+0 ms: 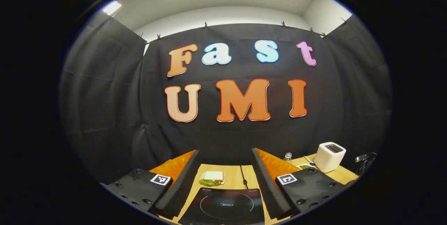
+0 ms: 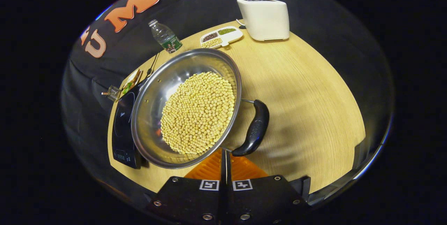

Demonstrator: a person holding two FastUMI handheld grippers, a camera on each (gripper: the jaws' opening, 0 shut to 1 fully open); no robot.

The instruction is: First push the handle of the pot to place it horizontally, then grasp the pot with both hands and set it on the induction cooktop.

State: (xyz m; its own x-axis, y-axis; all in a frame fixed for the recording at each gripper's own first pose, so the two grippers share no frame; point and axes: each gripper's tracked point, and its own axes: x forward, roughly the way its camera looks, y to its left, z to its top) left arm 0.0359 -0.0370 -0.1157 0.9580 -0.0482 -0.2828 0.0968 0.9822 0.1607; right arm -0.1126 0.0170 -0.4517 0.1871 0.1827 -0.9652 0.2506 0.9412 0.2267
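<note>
We see the left gripper (image 1: 223, 183) with jaws spread wide and nothing between them, held above the cooktop (image 1: 225, 205), a sandwich (image 1: 212, 177) beyond it on the table (image 1: 234, 176). In the right gripper view the right gripper (image 2: 225, 162) has its fingers pressed together, holding nothing, tips just beside the pot (image 2: 187, 108) rim near the black handle (image 2: 254, 129). The pot, full of soybeans (image 2: 197, 113), partly overlaps the cooktop (image 2: 122, 127). Toaster (image 2: 264, 18), bottle (image 2: 165, 37) and tray (image 2: 221, 37) stand farther back.

Left gripper (image 1: 223, 179), fingers spread, hangs above the induction cooktop (image 1: 223, 205).
</note>
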